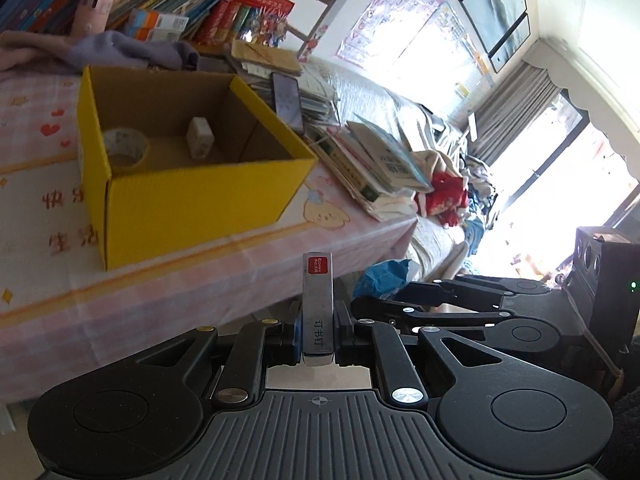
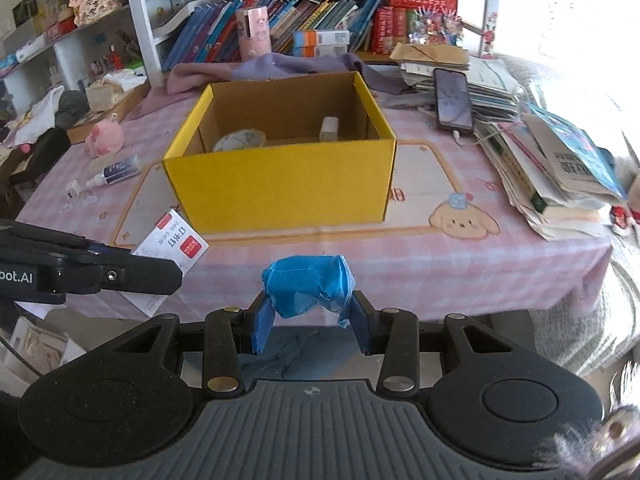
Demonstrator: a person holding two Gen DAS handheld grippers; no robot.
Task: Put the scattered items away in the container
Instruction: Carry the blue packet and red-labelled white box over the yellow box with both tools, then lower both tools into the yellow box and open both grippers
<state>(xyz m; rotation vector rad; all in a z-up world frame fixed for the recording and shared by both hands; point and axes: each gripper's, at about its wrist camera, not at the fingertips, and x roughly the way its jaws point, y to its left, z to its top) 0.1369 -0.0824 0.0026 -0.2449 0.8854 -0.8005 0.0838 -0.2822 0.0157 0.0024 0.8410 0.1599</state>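
Carrying two loads at once, my left gripper (image 1: 318,334) is clenched on a staple box (image 1: 317,308) and my right gripper (image 2: 308,320) pinches a crumpled blue wad (image 2: 308,286). The yellow box (image 2: 280,184) sits ahead of both. The soft wad could slip free early, and my grippers, side by side, could collide.

A lived-in home, a bedroom or family room: crammed bookshelves (image 2: 304,12), a pink cartoon tablecloth (image 2: 460,208), an alphabet poster (image 1: 404,12) on the wall, a rumpled bed heaped with clothes (image 1: 448,184), and grey curtains (image 1: 516,100) at a bright window.
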